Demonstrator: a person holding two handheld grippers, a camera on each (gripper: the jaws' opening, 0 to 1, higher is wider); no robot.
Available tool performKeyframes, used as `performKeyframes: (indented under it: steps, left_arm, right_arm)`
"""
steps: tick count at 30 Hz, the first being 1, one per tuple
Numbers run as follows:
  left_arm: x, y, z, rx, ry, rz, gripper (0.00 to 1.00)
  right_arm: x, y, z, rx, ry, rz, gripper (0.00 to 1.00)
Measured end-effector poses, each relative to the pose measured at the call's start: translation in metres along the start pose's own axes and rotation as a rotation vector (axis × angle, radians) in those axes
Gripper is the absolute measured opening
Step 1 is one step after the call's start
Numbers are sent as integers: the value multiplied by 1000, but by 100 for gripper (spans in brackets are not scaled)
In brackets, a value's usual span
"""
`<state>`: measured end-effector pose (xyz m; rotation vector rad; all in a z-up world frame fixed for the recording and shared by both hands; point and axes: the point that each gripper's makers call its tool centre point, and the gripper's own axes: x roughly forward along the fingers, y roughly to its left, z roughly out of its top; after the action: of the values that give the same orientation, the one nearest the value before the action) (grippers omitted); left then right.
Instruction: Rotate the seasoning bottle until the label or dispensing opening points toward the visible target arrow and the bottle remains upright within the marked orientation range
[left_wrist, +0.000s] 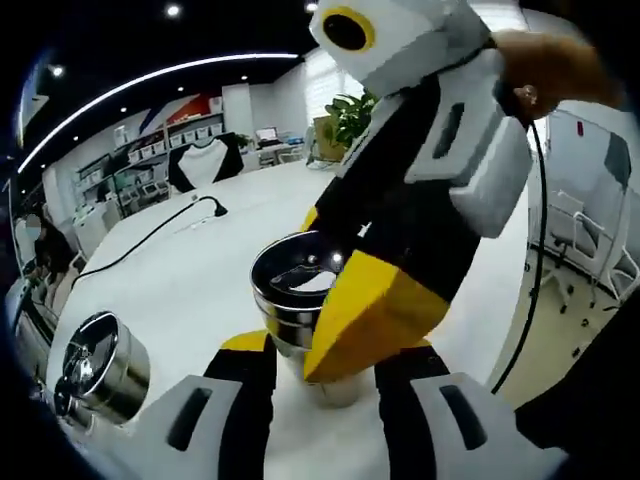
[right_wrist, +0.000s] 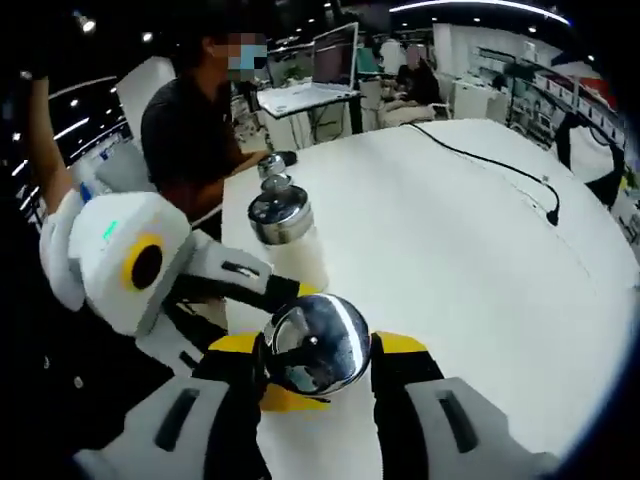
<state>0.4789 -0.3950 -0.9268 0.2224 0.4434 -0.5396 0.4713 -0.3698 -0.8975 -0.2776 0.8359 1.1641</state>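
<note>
Steel-capped seasoning bottle (right_wrist: 315, 345) stood upright on white bench (right_wrist: 470, 250), both tools clamping it: left tool (left_wrist: 322, 360), right tool (right_wrist: 315, 375). Rotation step underway; next, twist toward arrow, unseen.

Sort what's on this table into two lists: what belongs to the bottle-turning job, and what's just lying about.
Part of the job:
- seasoning bottle with the steel cap, standing upright between both grippers' jaws
- left gripper
- right gripper

Lying about:
- second steel-capped shaker
- black cable across the white table
- potted plant
- person in a dark shirt
</note>
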Motion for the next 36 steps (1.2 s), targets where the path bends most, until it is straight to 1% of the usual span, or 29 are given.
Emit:
performKeyframes:
  steps: [1,2,3,4,6,7,9,10,11,12,13,15,16,18,19,20,22,24,25,26,27,28,29,31,33,36]
  left_arm:
    - [0,0,0,6,0,0,42]
    - [0,0,0,17,-1,-1,42]
    - [1,1,1,7,3,5,42]
    - [1,1,1,12,8,6,42]
    - [1,1,-1,33,22,2,42]
    - [2,1,-2,37,27,-3,42]
    - [1,-4,-5,17,33,-53,45]
    - [2,-11,-7,-25,40,-106,49]
    - [2,-15,-9,-66,43,-139,51]
    - [2,-14,-9,-81,42,-143,51]
    - [0,-9,-9,-69,35,-135,49]
    - [-1,-8,-10,-40,32,-150,49]
    - [-1,-7,-10,-33,33,-153,49]
    - [-1,-7,-11,14,30,-174,49]
    - [-1,-8,-11,46,28,-193,49]
    - [-1,-8,-12,56,33,-203,49]
    - [0,-14,-18,81,59,-266,51]
    - [0,-11,-20,86,62,-262,49]
    - [-1,-10,-20,97,63,-258,44]
    - [0,-6,-20,109,61,-238,40]
    - [-2,-5,-21,109,59,-241,40]
    - [0,-4,-22,90,44,-240,40]
    - [0,-3,-22,82,40,-225,40]
    - [0,-2,-22,60,12,-177,40]
    - [-1,0,-22,23,-2,-125,39]
    - [-1,3,-23,-21,-23,-57,39]
  right_arm:
    - [0,-1,0,14,-1,-12,41]
    - [0,-3,2,31,-18,-37,41]
    - [0,-3,6,54,-57,-65,41]
    - [0,-2,4,37,-54,-65,41]
    - [-1,-2,4,40,-62,-71,40]
    - [-1,-2,4,31,-61,-60,40]
    - [-2,-2,4,5,-58,-32,40]
    - [-2,-3,4,-10,-64,-26,40]
    - [-2,-3,4,-17,-64,-17,40]
    - [-2,-3,4,-22,-64,-12,40]
    - [-3,-2,3,-38,-61,11,40]
    - [-3,0,3,-64,-55,30,40]
    - [-3,3,2,-94,-43,66,40]
    - [-3,6,3,-140,-32,106,40]
    - [-3,9,2,-154,-23,129,40]
    - [-2,10,3,-172,-27,140,40]
    - [-2,14,3,-200,-17,170,40]
    - [-3,18,1,-246,1,206,40]
    - [-3,19,0,-264,11,221,40]
    - [-3,20,0,-276,17,227,40]
    - [-2,20,1,-276,13,221,40]
    - [-1,20,1,-281,18,220,40]
    - [-1,20,1,-283,20,217,40]
    - [0,20,1,-278,24,204,40]
    - [-1,18,0,-244,32,167,41]
    - [-3,16,1,-230,24,120,41]
